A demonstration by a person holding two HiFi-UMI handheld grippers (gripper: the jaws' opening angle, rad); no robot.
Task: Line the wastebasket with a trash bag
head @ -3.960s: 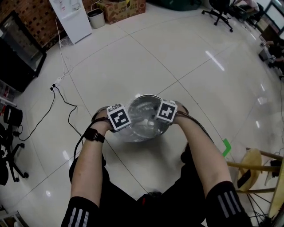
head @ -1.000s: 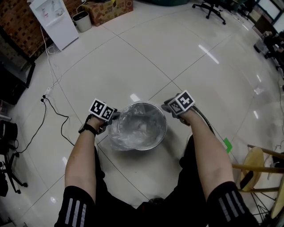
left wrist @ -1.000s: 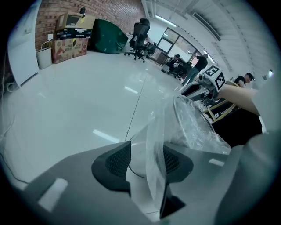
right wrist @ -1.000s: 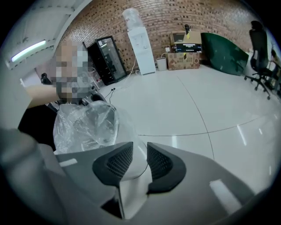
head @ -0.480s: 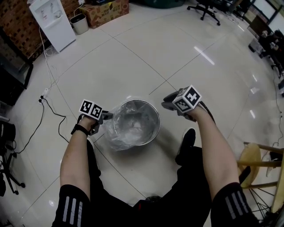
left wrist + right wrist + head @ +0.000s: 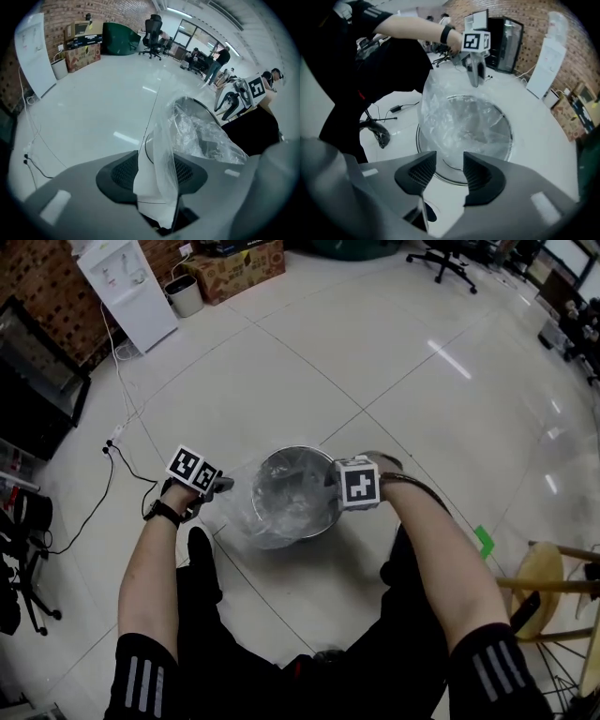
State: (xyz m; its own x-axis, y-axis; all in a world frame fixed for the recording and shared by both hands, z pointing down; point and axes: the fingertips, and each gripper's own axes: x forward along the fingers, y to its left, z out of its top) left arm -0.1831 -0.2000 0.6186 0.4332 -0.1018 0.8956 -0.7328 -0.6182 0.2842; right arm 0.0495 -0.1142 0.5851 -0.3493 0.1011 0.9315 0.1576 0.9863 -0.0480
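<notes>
A metal basket [image 6: 319, 517] stands on a white tiled floor [image 6: 375, 362], with a clear bag [image 6: 239, 512] bunched inside it and spilling over its left rim (the left claw's side). The left claw [image 6: 157, 161], jaws just opening, has bag film between its pads, seemingly loose rather than pinched. The right claw [image 6: 449, 164], jaws just opened and empty, hovers by the right rim.

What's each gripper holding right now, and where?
Left gripper: trash bag rim runs between its parted jaws, seemingly unpinched. Right gripper: nothing; jaws have just been opening.
</notes>
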